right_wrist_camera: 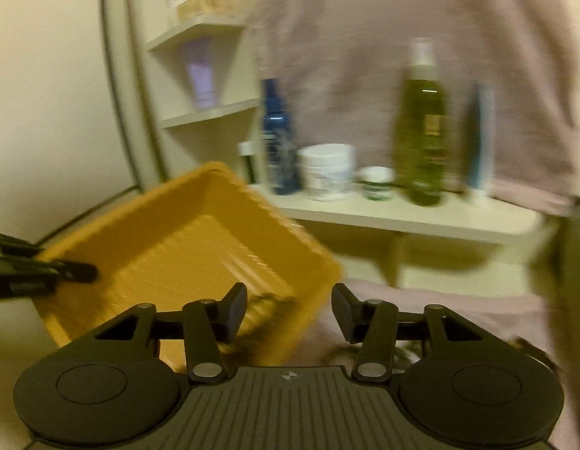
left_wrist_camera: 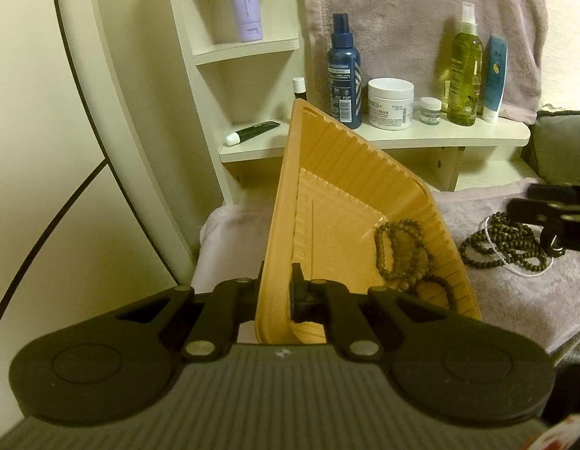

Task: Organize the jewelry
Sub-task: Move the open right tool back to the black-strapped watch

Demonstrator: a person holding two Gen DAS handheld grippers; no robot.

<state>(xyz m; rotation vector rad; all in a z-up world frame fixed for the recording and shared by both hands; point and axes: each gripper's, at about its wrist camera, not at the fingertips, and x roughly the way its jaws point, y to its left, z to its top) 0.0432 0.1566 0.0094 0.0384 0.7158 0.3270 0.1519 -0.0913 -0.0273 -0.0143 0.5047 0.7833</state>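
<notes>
My left gripper [left_wrist_camera: 278, 292] is shut on the near rim of an orange ribbed plastic tray [left_wrist_camera: 327, 172] and holds it tilted above a pinkish towel [left_wrist_camera: 514, 300]. A string of brown beads [left_wrist_camera: 402, 255] lies in the tray's low corner. Dark beaded strands with a thin white strand [left_wrist_camera: 503, 247] sit on the towel to the tray's right. My right gripper [left_wrist_camera: 520, 198] hovers just above them. The right wrist view is blurred; there the right gripper [right_wrist_camera: 290, 315] stands open, nothing between its pads, near the tray's [right_wrist_camera: 177, 232] closest corner. The left gripper [right_wrist_camera: 76, 272] clamps the tray's left edge.
Behind the tray, a pale shelf [left_wrist_camera: 439, 135] carries a blue spray bottle [left_wrist_camera: 344, 75], a white cream jar [left_wrist_camera: 390, 103], a small jar [left_wrist_camera: 430, 110], a green bottle [left_wrist_camera: 464, 71] and a blue tube [left_wrist_camera: 496, 78]. A black tube [left_wrist_camera: 252, 131] lies on it at the left. Higher corner shelves hold a lilac tube [left_wrist_camera: 245, 3].
</notes>
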